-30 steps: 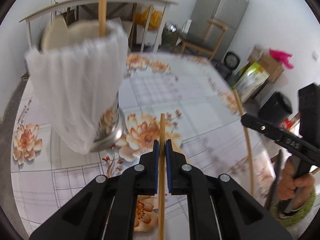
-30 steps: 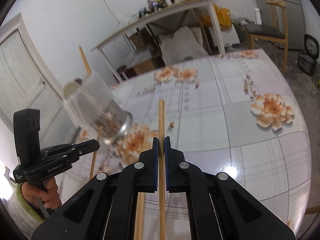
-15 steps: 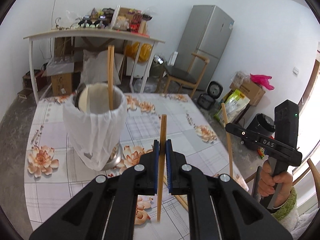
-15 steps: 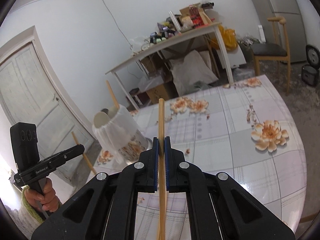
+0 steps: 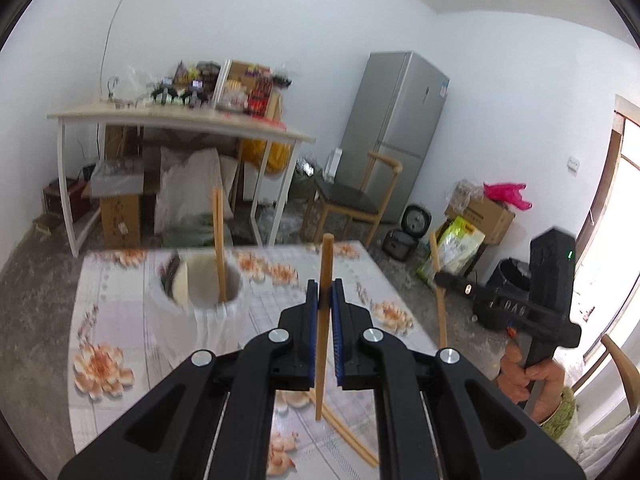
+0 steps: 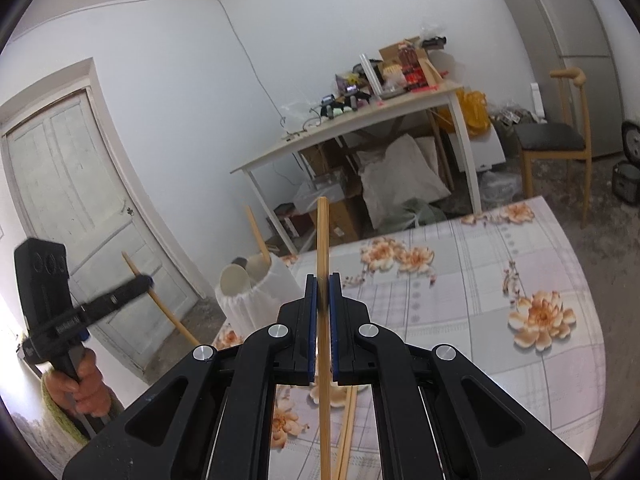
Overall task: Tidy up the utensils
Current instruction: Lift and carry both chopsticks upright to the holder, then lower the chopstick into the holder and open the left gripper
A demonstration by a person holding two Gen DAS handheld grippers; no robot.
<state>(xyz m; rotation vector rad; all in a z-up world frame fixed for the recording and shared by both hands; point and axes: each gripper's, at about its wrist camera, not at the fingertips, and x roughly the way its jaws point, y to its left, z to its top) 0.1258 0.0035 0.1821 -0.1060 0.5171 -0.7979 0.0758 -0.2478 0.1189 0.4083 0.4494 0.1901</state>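
While both hand-held grippers sit above the counter (image 5: 120, 312), the white-wrapped holder (image 5: 204, 300) stands near its far left corner with one chopstick (image 5: 219, 240) upright inside and a pale spoon-like piece against its rim; blurred, can't tell more. Left hand-held gripper (image 5: 327, 300): jaws clamped on a wooden chopstick (image 5: 323, 320), held roughly vertical. Right hand-held gripper (image 6: 323, 300): jaws clamped on another chopstick (image 6: 322, 264), also near vertical. Two loose chopsticks (image 6: 348, 432) lie on the floral counter below the grippers. Cluttered side table (image 5: 180, 124), fridge (image 5: 396, 128) and chair (image 5: 352, 196) stand well beyond.
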